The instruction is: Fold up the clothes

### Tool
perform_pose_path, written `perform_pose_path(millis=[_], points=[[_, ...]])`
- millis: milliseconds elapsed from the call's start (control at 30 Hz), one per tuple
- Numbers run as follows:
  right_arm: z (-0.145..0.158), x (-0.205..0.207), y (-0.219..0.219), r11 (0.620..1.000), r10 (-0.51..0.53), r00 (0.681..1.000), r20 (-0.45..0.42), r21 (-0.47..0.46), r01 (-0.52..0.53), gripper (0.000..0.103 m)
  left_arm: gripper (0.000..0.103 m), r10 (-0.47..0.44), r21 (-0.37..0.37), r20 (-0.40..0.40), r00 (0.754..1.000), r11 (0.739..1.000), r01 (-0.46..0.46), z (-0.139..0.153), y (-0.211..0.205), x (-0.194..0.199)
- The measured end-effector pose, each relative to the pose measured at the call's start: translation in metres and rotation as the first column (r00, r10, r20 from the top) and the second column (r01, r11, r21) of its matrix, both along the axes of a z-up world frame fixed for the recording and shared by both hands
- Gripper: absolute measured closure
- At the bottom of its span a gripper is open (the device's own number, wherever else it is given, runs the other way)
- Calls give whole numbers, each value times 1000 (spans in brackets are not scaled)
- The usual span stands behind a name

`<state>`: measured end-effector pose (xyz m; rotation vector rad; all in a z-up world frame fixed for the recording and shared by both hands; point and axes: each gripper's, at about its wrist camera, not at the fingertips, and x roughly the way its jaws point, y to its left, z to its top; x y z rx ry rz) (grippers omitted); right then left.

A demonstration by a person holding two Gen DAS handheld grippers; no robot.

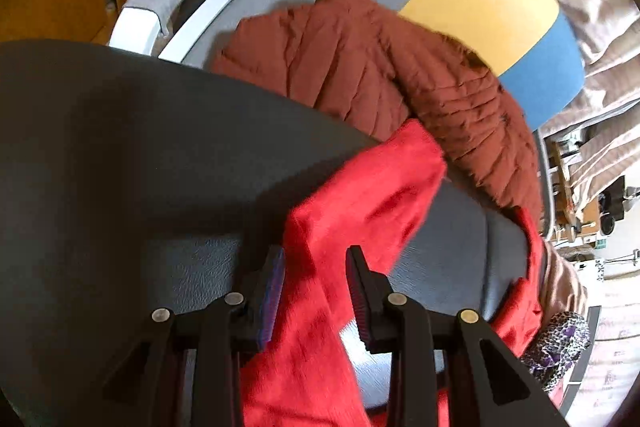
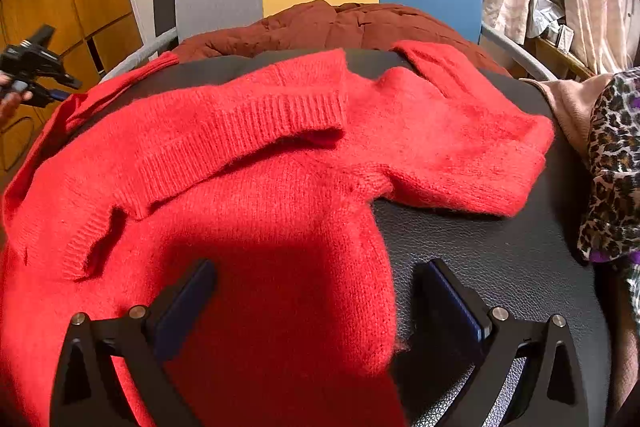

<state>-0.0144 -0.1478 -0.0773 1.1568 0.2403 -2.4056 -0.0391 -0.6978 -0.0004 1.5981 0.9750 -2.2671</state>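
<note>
A red sweater is lying across the dark tabletop, its long axis running 8 to 2 o'clock, one sleeve draping over the 9 o'clock edge. Bare tabletop is showing at 4 o'clock. The right hand-held gripper is standing wide open, gripping nothing. The left hand-held gripper is standing part-open around a sleeve fold; whether it is pinching, I cannot tell.

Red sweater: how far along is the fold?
Barely started. Done: the red sweater lies on the dark table, one ribbed edge flipped over, rumpled. In hand: nothing gripped; the left gripper and right gripper hover open above it. Left: smoothing, sleeves in, body folds.
</note>
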Motion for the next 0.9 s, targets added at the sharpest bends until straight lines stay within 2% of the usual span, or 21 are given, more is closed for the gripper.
perform_pose_path(millis=[100,167,267,367,500,667,767,867,900], points=[[0,0,-1,1000,-1,1000,-1,1,1,0,74,-5,-17,30,1000,1000,6,-10,0,-9],[-1,-1,-2,1000,-2,1000,-2,2,2,0,75,-26,6,56,998,1000,25,-18,5,-12],[-4,-3,-2,1000,3,1000,-4,1,-3,0,93,-34,-28,78,996,999,36,-22,17,-9],[-7,-2,-3,1000,1,1000,-2,-6,-1,0,97,55,-33,-1,998,998,-55,-9,13,12],[-6,-2,-4,1000,1,1000,-2,-6,-1,0,98,205,4,-127,971,979,-206,22,0,63],[-6,0,-4,1000,-5,1000,0,-10,5,0,98,408,49,-261,875,911,-410,77,-16,158],[-6,1,-5,1000,-7,1000,0,-11,7,0,99,530,82,-293,795,843,-532,104,-31,212],[-5,1,-7,1000,-6,1000,-1,-8,6,0,98,655,108,-259,710,750,-653,110,-50,252],[-5,1,-8,1000,-6,1000,-1,-5,6,0,94,694,115,-245,677,714,-691,112,-56,265]])
